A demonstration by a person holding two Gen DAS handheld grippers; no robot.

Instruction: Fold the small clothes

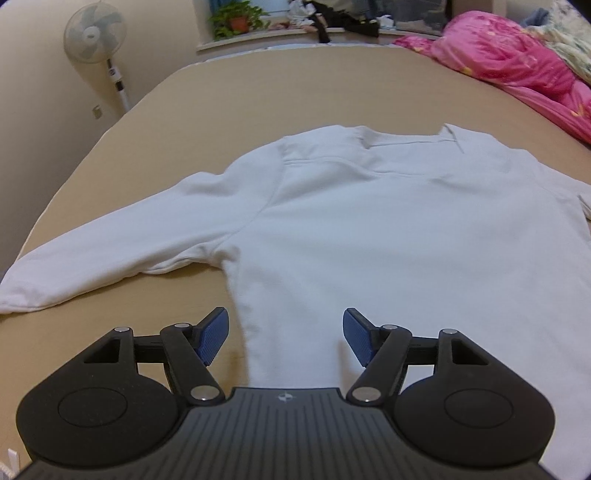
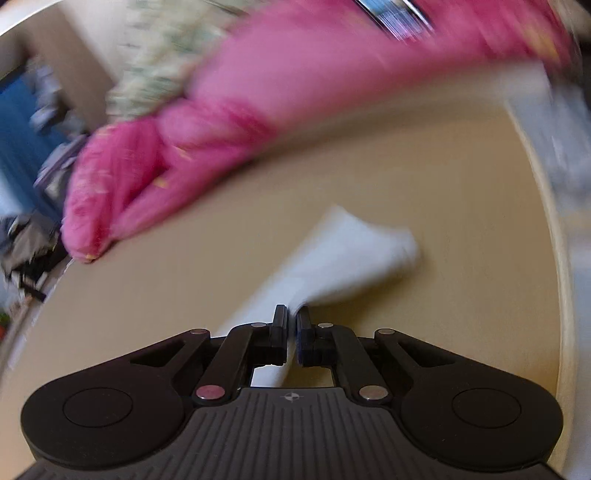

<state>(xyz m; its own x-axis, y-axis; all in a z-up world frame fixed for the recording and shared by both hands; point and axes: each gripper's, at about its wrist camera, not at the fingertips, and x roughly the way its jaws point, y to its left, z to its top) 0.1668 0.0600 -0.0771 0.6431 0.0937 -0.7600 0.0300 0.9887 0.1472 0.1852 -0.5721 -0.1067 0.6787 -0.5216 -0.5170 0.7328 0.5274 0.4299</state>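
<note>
A white long-sleeved top [image 1: 369,229] lies spread flat on a tan bed surface [image 1: 229,103], collar at the far end and one sleeve [image 1: 99,258] stretched out to the left. My left gripper [image 1: 284,338] hovers open over the near hem, its blue pads [image 1: 214,336] wide apart with nothing pinched between them. In the blurred right wrist view my right gripper [image 2: 291,325] is shut on the other white sleeve [image 2: 343,258], whose cuff end trails ahead over the tan surface [image 2: 443,192].
A pink quilt [image 1: 517,62] is heaped along the far right of the bed, and in the right wrist view the pink quilt [image 2: 258,110] fills the back. A standing fan [image 1: 94,37] and a potted plant [image 1: 238,18] stand beyond the bed. The bed edge [image 2: 554,229] curves at right.
</note>
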